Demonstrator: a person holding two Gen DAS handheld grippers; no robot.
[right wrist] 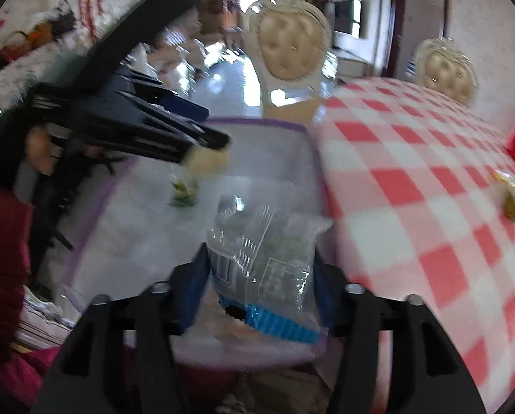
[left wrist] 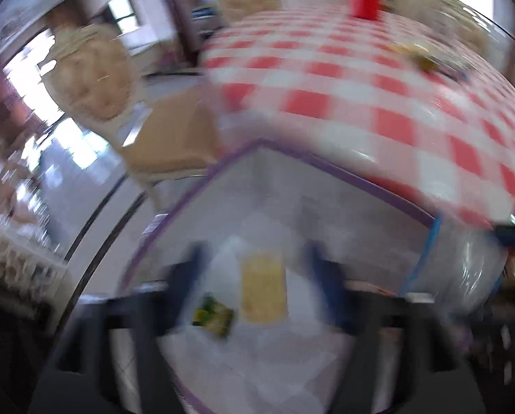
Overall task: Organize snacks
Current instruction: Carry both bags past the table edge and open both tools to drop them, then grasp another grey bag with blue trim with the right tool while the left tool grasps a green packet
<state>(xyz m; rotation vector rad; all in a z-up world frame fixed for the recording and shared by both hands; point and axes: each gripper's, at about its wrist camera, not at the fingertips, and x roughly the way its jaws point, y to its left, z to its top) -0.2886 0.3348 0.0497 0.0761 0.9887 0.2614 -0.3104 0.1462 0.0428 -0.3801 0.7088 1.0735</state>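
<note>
Drop phase: left gripper (left wrist: 254,286) jaws wide, yellow snack (left wrist: 264,288) loose in purple-rimmed bin (left wrist: 223,167); right gripper (right wrist: 261,276) jaws spread around clear packet (right wrist: 262,241) over bin — clear rim before lifting away.

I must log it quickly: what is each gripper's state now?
Left gripper: open, holding nothing.
Right gripper: clear snack bag between jaws; grip unclear.

Bin (right wrist: 257,122) left of table (right wrist: 413,179); snack packets (left wrist: 262,286) inside bin; chair (right wrist: 288,51) behind.
</note>
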